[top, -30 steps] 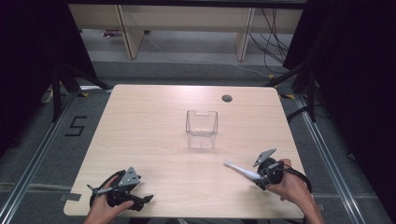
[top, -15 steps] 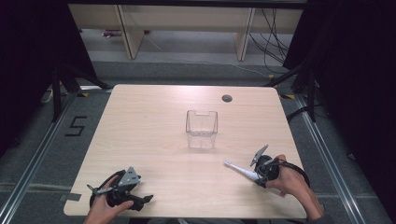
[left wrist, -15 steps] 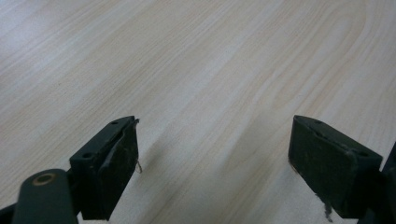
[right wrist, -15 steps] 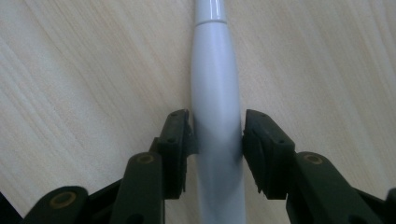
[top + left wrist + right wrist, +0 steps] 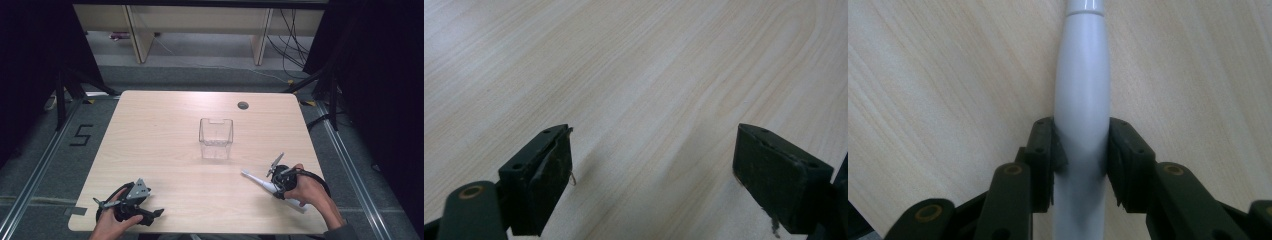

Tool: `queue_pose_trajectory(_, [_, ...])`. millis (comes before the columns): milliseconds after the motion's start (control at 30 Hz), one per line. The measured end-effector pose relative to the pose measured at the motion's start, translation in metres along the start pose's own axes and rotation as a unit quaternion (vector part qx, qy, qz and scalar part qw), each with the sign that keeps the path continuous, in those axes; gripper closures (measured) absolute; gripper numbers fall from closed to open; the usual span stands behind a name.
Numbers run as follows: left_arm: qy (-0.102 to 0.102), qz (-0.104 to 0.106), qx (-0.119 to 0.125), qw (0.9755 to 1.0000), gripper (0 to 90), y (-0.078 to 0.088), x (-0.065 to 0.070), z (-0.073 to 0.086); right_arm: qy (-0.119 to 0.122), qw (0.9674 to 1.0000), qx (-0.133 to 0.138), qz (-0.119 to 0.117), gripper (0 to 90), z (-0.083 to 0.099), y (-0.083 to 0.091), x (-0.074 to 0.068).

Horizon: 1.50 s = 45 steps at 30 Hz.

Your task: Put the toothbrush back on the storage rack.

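A white, toothbrush-like wand (image 5: 256,180) lies on the wooden table (image 5: 160,135) at the front right, its thin tip pointing toward the table's middle. My right gripper (image 5: 278,184) straddles its thick handle (image 5: 1083,75). Its jaws have just been closing, and both pads (image 5: 1048,150) now press on the handle's sides. My left gripper (image 5: 131,206) rests at the front left, held by a hand. Its jaws stand wide apart (image 5: 651,170) over bare wood with nothing between them.
A clear, square plastic container (image 5: 216,137) stands upright in the table's middle, beyond the wand's tip. A small round cable hole (image 5: 243,105) sits near the far edge. Dark floor and shelving lie beyond the table.
The right hand has shifted slightly over the wand and its gripper has tilted. The left hand and the container have stayed put.
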State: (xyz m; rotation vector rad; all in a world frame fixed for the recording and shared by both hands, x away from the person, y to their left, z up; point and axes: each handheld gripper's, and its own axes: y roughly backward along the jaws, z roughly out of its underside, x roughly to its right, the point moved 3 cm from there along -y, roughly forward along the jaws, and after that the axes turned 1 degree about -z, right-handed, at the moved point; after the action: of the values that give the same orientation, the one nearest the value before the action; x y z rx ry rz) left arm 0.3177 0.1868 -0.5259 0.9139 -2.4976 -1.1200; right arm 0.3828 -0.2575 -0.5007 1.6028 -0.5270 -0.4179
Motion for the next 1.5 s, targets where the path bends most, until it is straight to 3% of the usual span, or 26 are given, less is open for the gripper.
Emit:
queue_pose_trajectory(33, [0.0, 0.0, 0.0, 1.0, 15.7, 0.0, 0.0, 0.0, 0.017, 0.9998, -0.005, -0.003, 66.2, -0.001, 0.0, 0.002])
queue_pose_trajectory(67, [0.0, 0.0, 0.0, 1.0, 15.7, 0.0, 0.0, 0.0, -0.007, 1.0, -0.006, -0.003, 66.2, 0.0, 0.0, 0.0])
queue_pose_trajectory(133, [-0.001, 0.001, -0.001, 1.0, 15.7, 0.0, 0.0, 0.0, 0.006, 0.9999, -0.008, -0.008, 66.3, -0.001, -0.002, 0.004])
queue_pose_trajectory(233, [0.0, 0.001, -0.001, 1.0, 15.7, 0.0, 0.0, 0.0, -0.007, 0.9997, -0.014, -0.018, 66.3, -0.001, -0.001, 0.001])
queue_pose_trajectory(267, [0.0, 0.0, -0.001, 1.0, 15.7, 0.0, 0.0, 0.0, 0.006, 0.9998, -0.01, -0.018, 66.3, -0.002, -0.002, 0.004])
queue_pose_trajectory(400, [-0.001, 0.001, -0.002, 1.0, 15.7, 0.0, 0.0, 0.0, 0.008, 0.9995, -0.017, -0.027, 66.4, -0.004, -0.002, 0.006])
queue_pose_trajectory(433, [0.0, 0.001, -0.001, 1.0, 15.7, 0.0, 0.0, 0.0, -0.009, 0.9995, -0.022, -0.022, 66.4, -0.004, -0.001, 0.004])
queue_pose_trajectory(500, [0.0, 0.001, -0.001, 1.0, 15.7, 0.0, 0.0, 0.0, -0.006, 0.9995, -0.021, -0.023, 66.4, -0.004, -0.002, 0.006])
queue_pose_trajectory(533, [0.0, 0.001, -0.001, 1.0, 15.7, 0.0, 0.0, 0.0, 0.012, 0.9994, -0.02, -0.027, 66.4, -0.004, -0.003, 0.008])
queue_pose_trajectory(567, [0.0, 0.001, -0.001, 1.0, 15.7, 0.0, 0.0, 0.0, 0.012, 0.9994, -0.02, -0.027, 66.4, -0.004, -0.003, 0.008])
queue_pose_trajectory(667, [-0.001, 0.0, 0.0, 1.0, 15.7, 0.0, 0.0, 0.0, -0.013, 0.9993, -0.028, -0.023, 66.6, -0.005, -0.001, 0.005])
queue_pose_trajectory(767, [-0.002, 0.0, -0.001, 1.0, 15.7, 0.0, 0.0, 0.0, -0.003, 0.9994, -0.021, -0.026, 66.6, -0.005, -0.003, 0.007])
queue_pose_trajectory(833, [-0.011, 0.001, -0.005, 0.9999, 15.7, 0.0, -0.002, 0.0, -0.014, 0.9992, -0.029, -0.022, 66.7, -0.003, -0.001, 0.007])
queue_pose_trajectory(967, [-0.005, 0.001, -0.003, 1.0, 15.7, 0.0, -0.001, 0.0, 0.008, 0.9998, -0.014, -0.01, 66.8, 0.001, 0.005, 0.013])
queue_pose_trajectory(1033, [0.0, 0.001, -0.002, 1.0, 15.7, 0.0, 0.0, 0.0, -0.006, 0.9999, -0.009, -0.005, 66.8, 0.002, 0.009, 0.012])
queue_pose_trajectory(1067, [-0.001, 0.001, -0.002, 1.0, 15.7, 0.0, 0.0, 0.0, -0.016, 0.9998, 0.013, -0.005, 66.8, 0.004, 0.011, 0.012])
queue_pose_trajectory(1133, [-0.001, 0.001, -0.002, 1.0, 15.7, 0.0, 0.0, 0.0, -0.008, 0.9995, 0.029, -0.002, 66.8, 0.007, 0.01, 0.016])
queue_pose_trajectory(1167, [-0.002, 0.001, -0.003, 1.0, 15.7, 0.0, 0.0, 0.0, -0.025, 0.9993, 0.028, -0.003, 66.8, 0.007, 0.013, 0.013])
queue_pose_trajectory(1233, [-0.006, 0.0, -0.005, 1.0, 15.7, 0.0, -0.001, 0.0, -0.022, 0.9991, 0.037, -0.008, 66.9, 0.008, 0.014, 0.015])
queue_pose_trajectory(1267, [-0.007, 0.0, -0.004, 1.0, 15.7, 0.0, -0.001, 0.0, -0.026, 0.9981, 0.056, -0.007, 66.8, 0.01, 0.019, 0.016])
queue_pose_trajectory(1367, [-0.005, 0.0, -0.003, 1.0, 15.7, 0.0, -0.001, 0.0, -0.036, 0.9966, 0.073, -0.003, 66.8, 0.013, 0.026, 0.017])
queue_pose_trajectory(1400, [-0.001, 0.001, -0.003, 1.0, 15.7, -0.001, 0.0, 0.0, -0.039, 0.9949, 0.092, 0.013, 66.9, 0.014, 0.033, 0.019])
queue_pose_trajectory(1500, [0.005, 0.001, -0.002, 1.0, 15.7, -0.001, 0.001, 0.0, -0.052, 0.9925, 0.107, 0.025, 66.9, 0.015, 0.042, 0.018])
